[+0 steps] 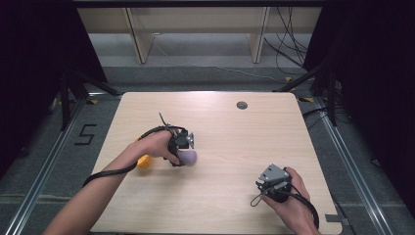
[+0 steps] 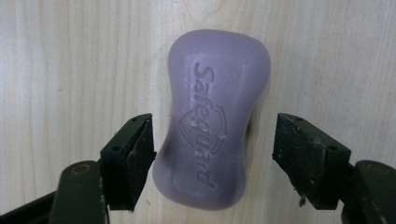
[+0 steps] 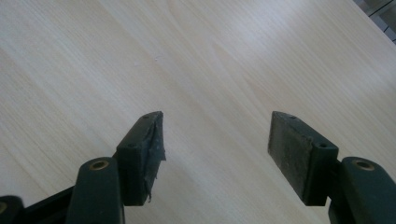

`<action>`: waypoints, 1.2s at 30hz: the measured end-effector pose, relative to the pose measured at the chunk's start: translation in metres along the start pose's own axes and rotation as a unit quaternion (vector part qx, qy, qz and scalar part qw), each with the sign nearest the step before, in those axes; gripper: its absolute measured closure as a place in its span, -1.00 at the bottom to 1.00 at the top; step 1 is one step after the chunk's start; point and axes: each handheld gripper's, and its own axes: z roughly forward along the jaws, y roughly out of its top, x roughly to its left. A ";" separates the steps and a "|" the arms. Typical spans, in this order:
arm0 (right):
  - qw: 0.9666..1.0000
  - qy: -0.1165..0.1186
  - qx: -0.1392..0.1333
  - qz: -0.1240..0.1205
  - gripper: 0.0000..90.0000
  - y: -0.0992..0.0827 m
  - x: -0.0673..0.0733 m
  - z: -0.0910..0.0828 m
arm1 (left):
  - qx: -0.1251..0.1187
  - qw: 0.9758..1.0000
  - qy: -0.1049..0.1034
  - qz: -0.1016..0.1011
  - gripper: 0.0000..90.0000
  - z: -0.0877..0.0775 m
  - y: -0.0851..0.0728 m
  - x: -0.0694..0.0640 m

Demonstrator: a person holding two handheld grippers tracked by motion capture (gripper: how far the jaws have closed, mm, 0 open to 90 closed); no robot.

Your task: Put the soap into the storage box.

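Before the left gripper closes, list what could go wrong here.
1. The purple Safeguard soap bar lies between the open jaws of the left gripper, with one pad almost at its side and the other well clear. Closing may push the bar sideways first.
2. The bar's sides are rounded and smooth, so it may squirt out under the squeeze.
3. A yellow object lies half hidden by the left hand and could get knocked.

Purple soap bar (image 2: 212, 121) flat on table (image 2: 70, 56).
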 end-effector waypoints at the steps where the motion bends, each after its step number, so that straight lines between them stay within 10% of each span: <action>1: 1.000 0.000 0.000 0.000 -0.19 0.000 0.000 0.000 | 0.001 1.000 -0.001 -0.001 -0.36 0.001 0.001 0.002; 36: 1.000 0.000 0.002 -0.001 -0.19 0.000 0.000 0.000 | 0.028 0.998 -0.057 -0.016 -0.03 0.018 0.005 0.016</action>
